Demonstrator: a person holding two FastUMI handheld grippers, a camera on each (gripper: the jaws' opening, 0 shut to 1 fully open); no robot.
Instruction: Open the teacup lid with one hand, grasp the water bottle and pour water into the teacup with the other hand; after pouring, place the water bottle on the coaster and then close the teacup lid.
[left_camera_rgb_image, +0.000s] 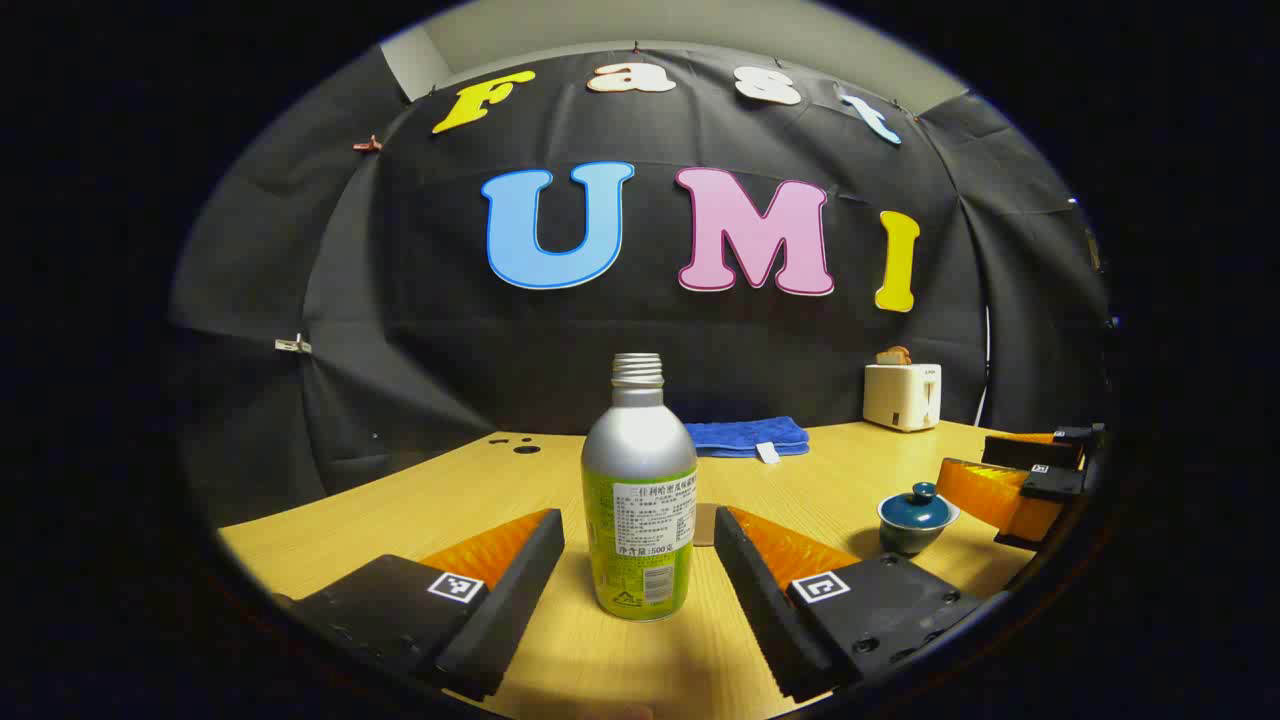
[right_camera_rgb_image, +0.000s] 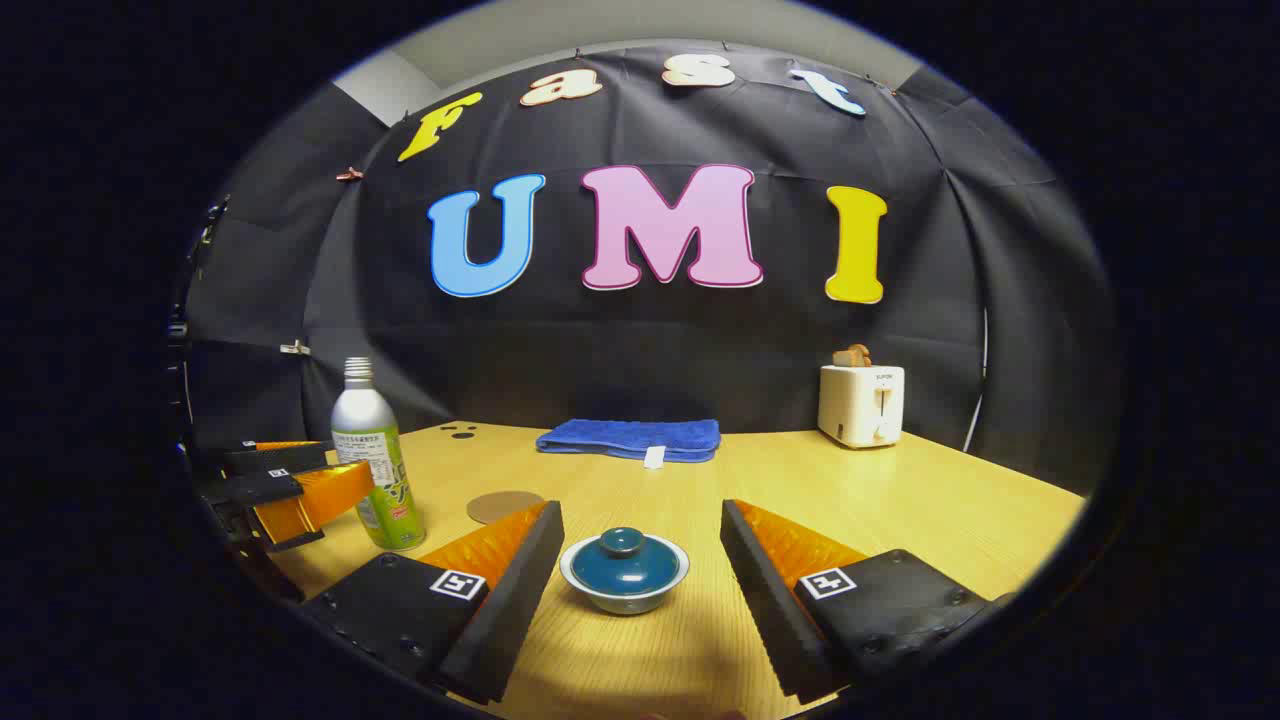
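Coaster (right_camera_rgb_image: 505, 506) lies clear beside bottle (right_camera_rgb_image: 372, 456).

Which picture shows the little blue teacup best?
The right gripper view: the teacup sits close and whole, lid on, between the open right hand-held gripper's fingers. In the left gripper view it is small, off to the right edge.

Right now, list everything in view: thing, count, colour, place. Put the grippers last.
bottle: one, silver and green, uncapped, upright on the table, between the left gripper's open fingers
teacup: one, blue, lid on, between the right gripper's open fingers
coaster: one, brown, flat, behind the bottle
towel: one, blue, folded, table's back edge
toaster: one, white, toast in it, back right
table: one, light wood
left gripper: one, black and orange, open
right gripper: one, black and orange, open
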